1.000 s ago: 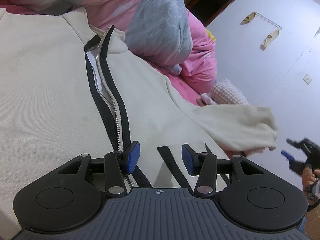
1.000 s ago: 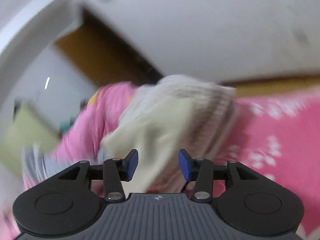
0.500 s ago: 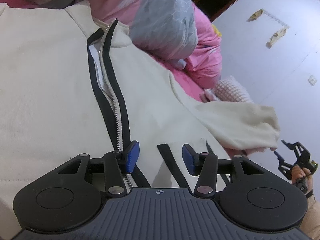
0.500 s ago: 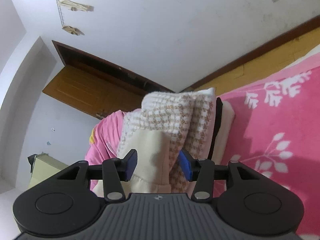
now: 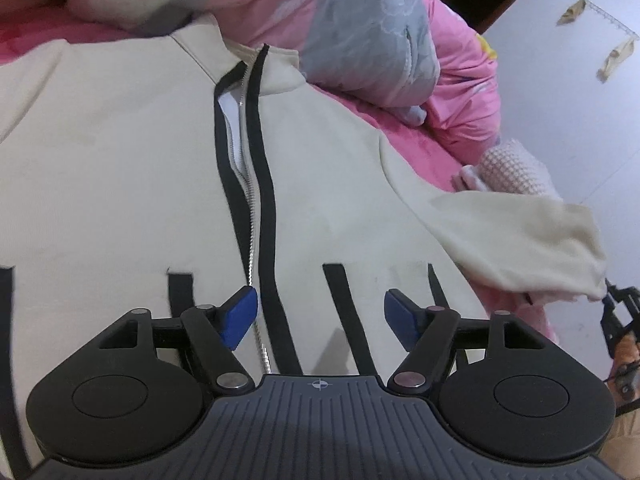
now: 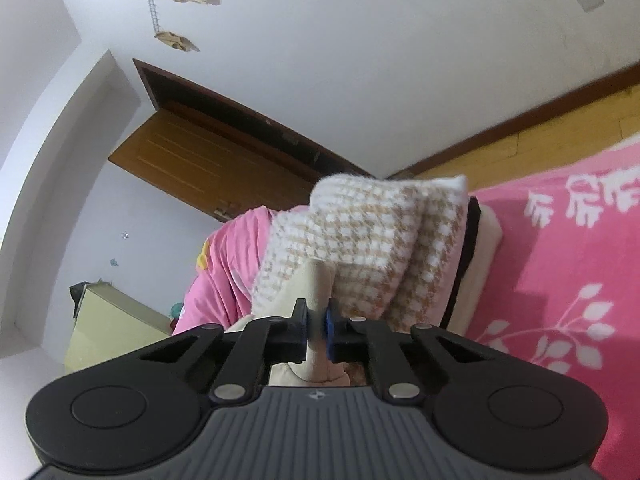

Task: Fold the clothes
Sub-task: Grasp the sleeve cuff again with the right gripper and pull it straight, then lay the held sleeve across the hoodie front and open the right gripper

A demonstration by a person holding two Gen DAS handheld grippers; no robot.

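- The cream zip-front sweatshirt with black trim lies front-up, spread flat on the pink bedcover. Its sleeve reaches out to the bed edge.
- The left gripper hovers low over the hem beside the metal zipper. Its jaws stand wide apart and hold nothing.
- The right gripper is clenched on a narrow pinch of cream sleeve cloth, just in front of a folded beige-and-white houndstooth knit.
- Risk: the pinch is thin. A fast pull can slip it out of the pads, and the sleeve then drops off the bed edge.
- Risk: the knit touches or sits very near the sleeve. Drawing the sleeve across can drag the knit along or topple it.
- Risk: the zipper stands partly open near the collar. Sideways tension can gape the front panels and skew any fold line.
- Risk: with the body unpinned, a sleeve pull can shift the whole garment. The left gripper is placed to hold the hem, but is not closed on it.
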